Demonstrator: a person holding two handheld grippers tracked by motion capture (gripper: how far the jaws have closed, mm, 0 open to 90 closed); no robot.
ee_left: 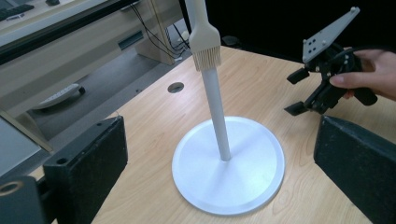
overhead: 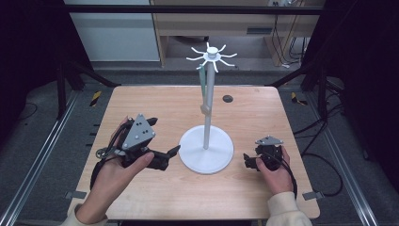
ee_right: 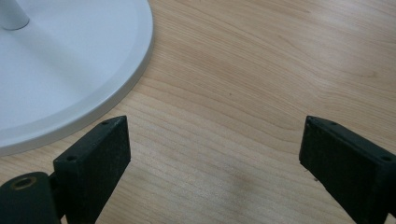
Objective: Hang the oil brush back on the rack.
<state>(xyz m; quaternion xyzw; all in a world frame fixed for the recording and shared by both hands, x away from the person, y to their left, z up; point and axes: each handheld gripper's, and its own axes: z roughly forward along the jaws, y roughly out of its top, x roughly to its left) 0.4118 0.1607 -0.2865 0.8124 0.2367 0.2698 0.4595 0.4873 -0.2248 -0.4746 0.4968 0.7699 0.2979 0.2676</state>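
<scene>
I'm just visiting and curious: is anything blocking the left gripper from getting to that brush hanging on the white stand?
Nothing visible does. The left gripper sits open beside the stand's base, and the brush hangs against the pole above it, with only open air between. The right gripper waits on the base's far side.

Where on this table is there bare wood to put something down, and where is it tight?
Bare wood runs along the table's far edge on both sides of the small hole, and along the near edge between the forearms. It is tight mid-table: the stand's round base sits between the left gripper and right gripper, with the brush hanging beside the pole.
</scene>
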